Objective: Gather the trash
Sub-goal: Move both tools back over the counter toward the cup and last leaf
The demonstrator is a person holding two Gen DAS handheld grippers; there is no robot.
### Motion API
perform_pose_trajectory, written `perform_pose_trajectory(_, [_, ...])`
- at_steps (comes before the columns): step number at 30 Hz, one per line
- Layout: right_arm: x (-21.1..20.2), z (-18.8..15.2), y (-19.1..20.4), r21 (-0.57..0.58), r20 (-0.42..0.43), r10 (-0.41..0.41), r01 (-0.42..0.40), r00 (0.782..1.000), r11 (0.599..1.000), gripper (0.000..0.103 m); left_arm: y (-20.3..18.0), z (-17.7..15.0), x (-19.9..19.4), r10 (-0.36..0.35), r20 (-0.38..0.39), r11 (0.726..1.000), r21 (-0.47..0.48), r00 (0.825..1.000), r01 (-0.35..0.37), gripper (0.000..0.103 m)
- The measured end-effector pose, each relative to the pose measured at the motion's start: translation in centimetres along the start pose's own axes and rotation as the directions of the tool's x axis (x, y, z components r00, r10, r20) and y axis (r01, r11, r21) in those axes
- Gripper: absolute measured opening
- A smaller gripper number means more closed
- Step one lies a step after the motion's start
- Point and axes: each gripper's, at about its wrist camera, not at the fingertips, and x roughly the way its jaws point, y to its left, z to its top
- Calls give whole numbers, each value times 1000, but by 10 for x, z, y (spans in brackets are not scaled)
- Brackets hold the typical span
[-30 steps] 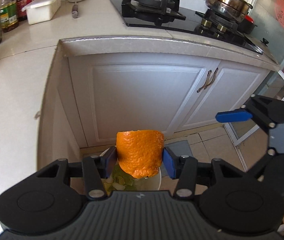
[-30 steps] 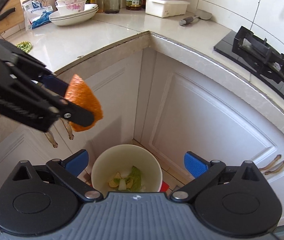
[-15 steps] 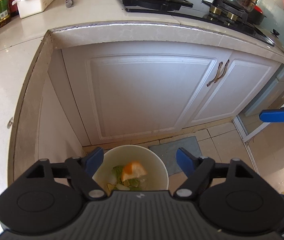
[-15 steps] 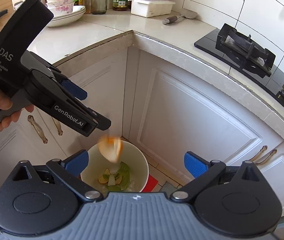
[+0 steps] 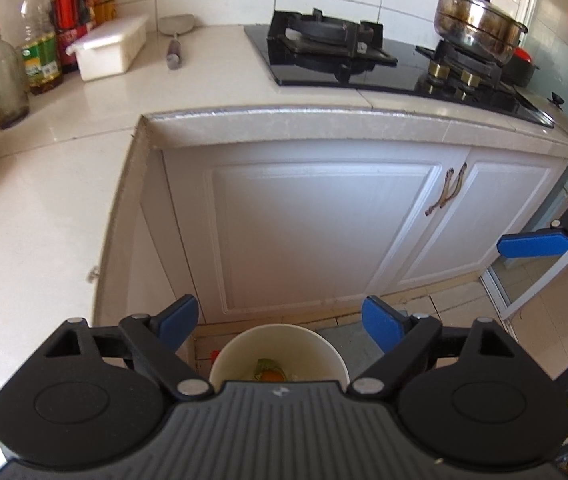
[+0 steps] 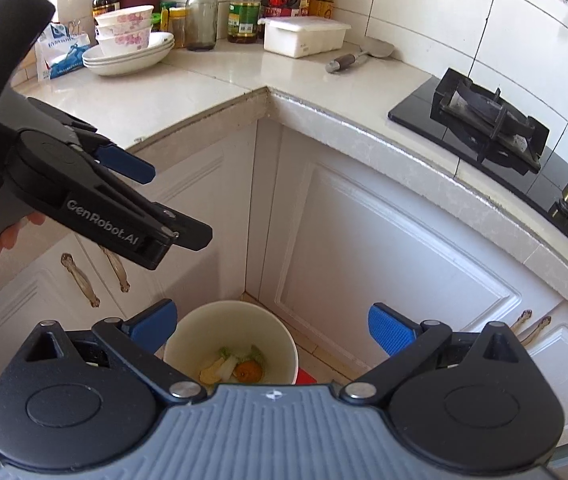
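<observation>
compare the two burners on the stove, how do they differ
The left burner stands bare, only its black grate showing; the right burner carries a lidded steel pot. The left burner sits nearer the white box, the right one nearer the glass door. Both sit on the same black glass hob.

You see a glossy stone counter (image 5: 44,220), a shiny metal pot (image 5: 478,28) and a smooth plastic bin (image 6: 204,320).

left gripper (image 5: 280,326) opening, nothing between fingers; right gripper (image 6: 272,330) wide open, empty, angled down.
</observation>
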Motion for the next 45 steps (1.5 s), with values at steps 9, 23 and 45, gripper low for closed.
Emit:
perform_pose_trajectory(9, [-15, 23, 14, -5, 76, -1, 1, 997, 1000, 103, 14, -8, -54, 117, 97, 992, -55, 988, -112, 90])
perform_pose_trajectory(23, [-15, 84, 79, -71, 154, 124, -114, 980, 991, 103, 74, -60, -156, 412, 153, 894, -255, 898, -367, 92])
perform_pose_trajectory(45, [63, 151, 297, -200, 40, 353, -339, 935, 919, 102, 188, -185, -254, 708, -54, 571, -544, 704, -616, 92])
